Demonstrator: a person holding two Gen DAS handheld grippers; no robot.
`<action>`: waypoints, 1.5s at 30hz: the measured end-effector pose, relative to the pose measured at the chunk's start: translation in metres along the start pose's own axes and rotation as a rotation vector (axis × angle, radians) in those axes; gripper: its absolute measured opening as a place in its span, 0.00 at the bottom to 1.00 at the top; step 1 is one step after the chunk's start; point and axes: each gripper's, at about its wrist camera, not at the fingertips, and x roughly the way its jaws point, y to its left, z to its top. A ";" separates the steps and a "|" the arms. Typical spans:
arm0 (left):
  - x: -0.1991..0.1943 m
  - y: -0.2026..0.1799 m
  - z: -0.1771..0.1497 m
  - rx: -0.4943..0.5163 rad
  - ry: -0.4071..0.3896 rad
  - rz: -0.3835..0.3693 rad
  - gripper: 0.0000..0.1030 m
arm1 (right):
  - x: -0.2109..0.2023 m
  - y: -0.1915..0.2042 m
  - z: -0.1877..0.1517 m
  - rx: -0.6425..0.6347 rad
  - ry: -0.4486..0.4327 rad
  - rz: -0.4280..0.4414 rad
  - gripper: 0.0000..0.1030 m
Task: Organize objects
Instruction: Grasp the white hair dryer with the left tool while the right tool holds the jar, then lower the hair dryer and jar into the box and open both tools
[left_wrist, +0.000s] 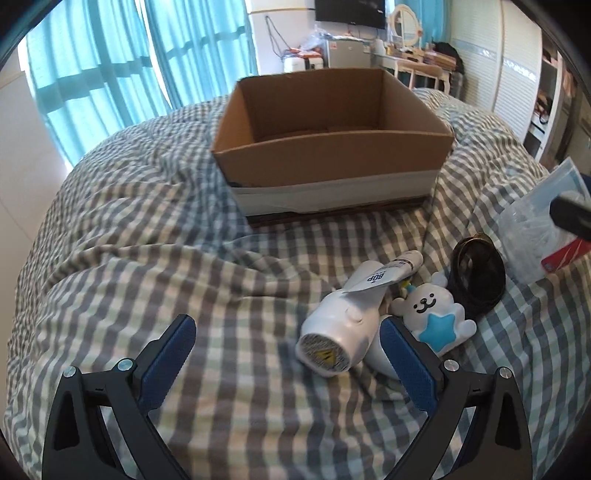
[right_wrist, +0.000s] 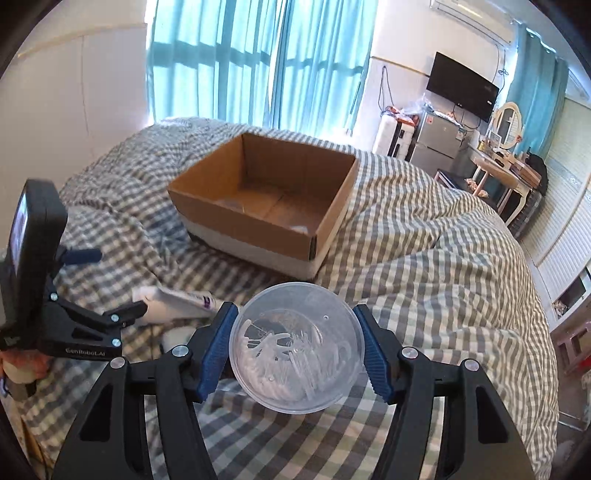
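An open cardboard box (left_wrist: 332, 155) sits on the checked bedspread; it also shows in the right wrist view (right_wrist: 266, 206). My left gripper (left_wrist: 288, 354) is open, low over the bed, with a white hair dryer (left_wrist: 340, 328) just left of its right finger. A white tube (left_wrist: 388, 273), a white seal toy with a blue star (left_wrist: 436, 310) and a black round case (left_wrist: 480, 273) lie beside it. My right gripper (right_wrist: 297, 350) is shut on a clear round plastic container (right_wrist: 295, 347) of white swabs, held above the bed.
The checked bedspread (left_wrist: 147, 258) is rumpled with folds. The container and a red packet show at the left wrist view's right edge (left_wrist: 535, 229). A fridge, dresser and TV (right_wrist: 461, 92) stand beyond the bed. Blue curtains (right_wrist: 240, 62) hang behind.
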 end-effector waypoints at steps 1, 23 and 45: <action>0.003 -0.002 0.001 0.007 0.005 -0.003 0.97 | 0.005 0.000 -0.002 0.004 0.010 0.008 0.62; 0.040 -0.012 0.002 0.014 0.126 -0.149 0.52 | 0.039 -0.005 -0.022 0.024 0.093 0.065 0.61; -0.094 0.023 0.027 -0.007 -0.221 -0.002 0.51 | -0.052 0.016 0.018 -0.011 -0.123 -0.004 0.60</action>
